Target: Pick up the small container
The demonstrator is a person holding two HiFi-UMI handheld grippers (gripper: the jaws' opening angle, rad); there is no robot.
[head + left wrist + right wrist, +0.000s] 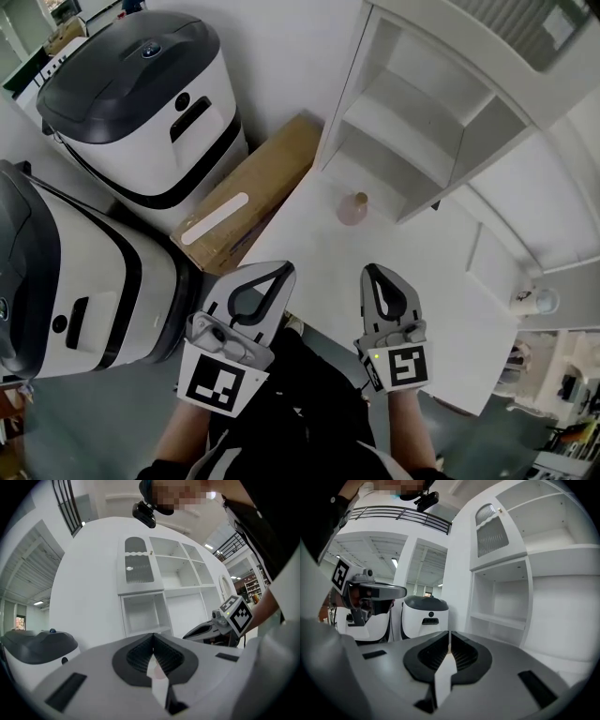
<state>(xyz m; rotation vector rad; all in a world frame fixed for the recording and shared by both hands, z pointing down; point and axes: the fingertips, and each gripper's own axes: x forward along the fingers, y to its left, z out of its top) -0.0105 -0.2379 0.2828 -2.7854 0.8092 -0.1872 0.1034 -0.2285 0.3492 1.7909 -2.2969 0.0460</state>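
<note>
The small container, a pinkish jar with a tan lid, stands upright on the white table just in front of the shelf unit. Both grippers hover over the table's near edge, well short of the jar. My left gripper is shut with nothing in it, and so is my right gripper. In the left gripper view the jaws meet at the tips, and a pinkish patch shows through the slit behind them. The right gripper view shows its jaws closed and empty too.
A white open shelf unit stands at the table's far side. Two white and dark grey machines stand to the left, with a cardboard box between them and the table. A cup sits at the right.
</note>
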